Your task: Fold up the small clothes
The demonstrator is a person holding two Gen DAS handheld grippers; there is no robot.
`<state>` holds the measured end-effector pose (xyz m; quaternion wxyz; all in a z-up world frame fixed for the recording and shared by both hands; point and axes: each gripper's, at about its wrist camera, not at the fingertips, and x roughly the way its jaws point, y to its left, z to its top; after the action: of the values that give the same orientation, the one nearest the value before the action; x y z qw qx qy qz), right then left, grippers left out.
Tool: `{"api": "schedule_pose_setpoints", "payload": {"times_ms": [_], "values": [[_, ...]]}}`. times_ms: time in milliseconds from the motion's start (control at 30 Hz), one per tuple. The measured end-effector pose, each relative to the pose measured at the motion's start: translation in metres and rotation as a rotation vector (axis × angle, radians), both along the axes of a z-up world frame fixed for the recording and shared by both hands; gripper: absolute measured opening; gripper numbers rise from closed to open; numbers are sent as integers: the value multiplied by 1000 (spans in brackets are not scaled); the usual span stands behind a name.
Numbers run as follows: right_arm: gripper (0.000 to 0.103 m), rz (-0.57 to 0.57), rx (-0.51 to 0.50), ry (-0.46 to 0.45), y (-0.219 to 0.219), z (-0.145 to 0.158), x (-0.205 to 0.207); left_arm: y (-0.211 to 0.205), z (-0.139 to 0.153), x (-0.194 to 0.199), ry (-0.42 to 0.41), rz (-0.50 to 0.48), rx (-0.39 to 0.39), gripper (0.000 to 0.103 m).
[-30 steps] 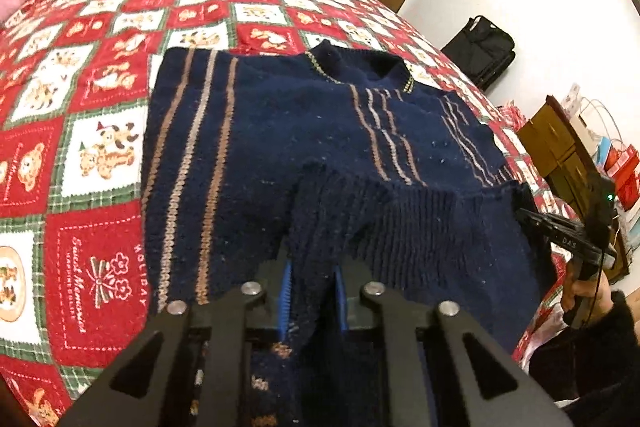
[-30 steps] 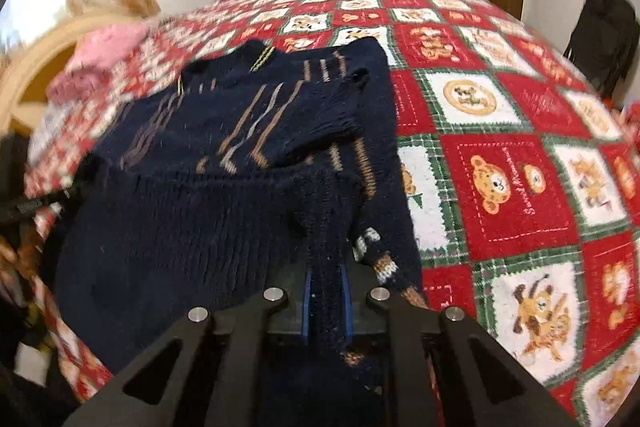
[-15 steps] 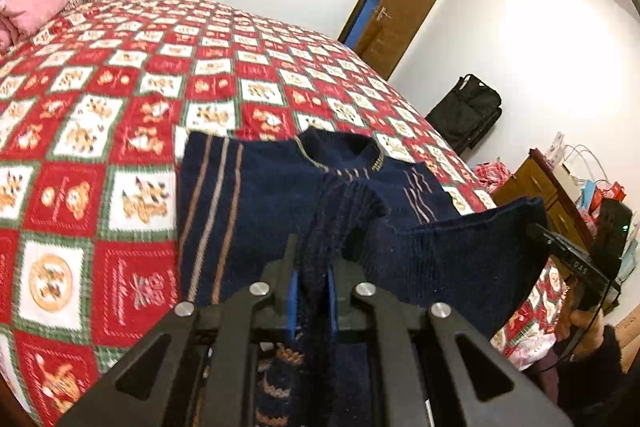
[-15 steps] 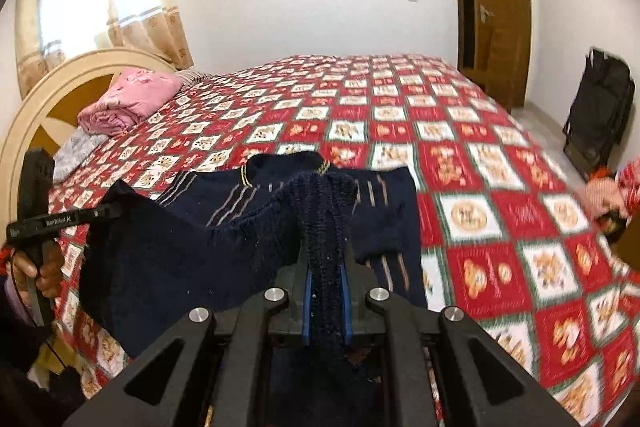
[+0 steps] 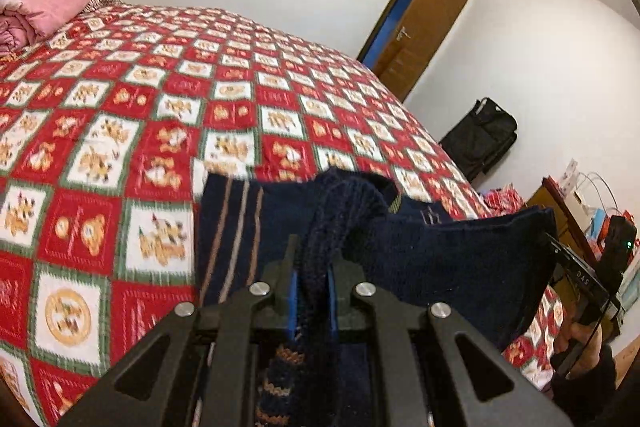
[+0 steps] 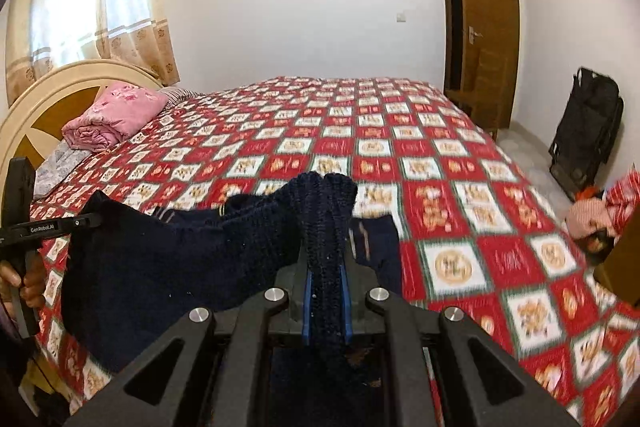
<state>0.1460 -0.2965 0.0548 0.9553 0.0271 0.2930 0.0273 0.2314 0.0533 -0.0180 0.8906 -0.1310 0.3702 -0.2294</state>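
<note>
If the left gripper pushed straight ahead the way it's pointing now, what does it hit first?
Probably the sweater itself: the left gripper is clamped on its hem, and the collar end lies on the bedspread just ahead. Depth is hard to judge.

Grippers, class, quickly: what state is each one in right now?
Left gripper: closed on the navy sweater.
Right gripper: closed on the same navy sweater.
</note>
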Motion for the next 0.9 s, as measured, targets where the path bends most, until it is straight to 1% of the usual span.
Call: {"api": "schedule_pose_setpoints", "payload": {"times_ms": [167, 367, 500, 633, 767, 900], "values": [[11, -9, -9, -9, 1, 2, 30, -1, 6, 23, 0, 33, -11, 12], [11, -32, -5, 6, -4, -6, 58, -4, 2, 49, 14, 54, -4, 12], [11, -49, 12, 7, -9, -10, 73, -5, -5, 68, 31, 71, -1, 12], [11, -60, 9, 16, -13, -15, 93, -6, -11, 81, 43, 94, 1, 12], [11, -76, -17, 31, -15, -26, 115, -7, -21, 90, 51, 115, 22, 12], [11, -90, -8, 58, -16, -39, 134, -10, -32, 102, 74, 133, 55, 12]]}}
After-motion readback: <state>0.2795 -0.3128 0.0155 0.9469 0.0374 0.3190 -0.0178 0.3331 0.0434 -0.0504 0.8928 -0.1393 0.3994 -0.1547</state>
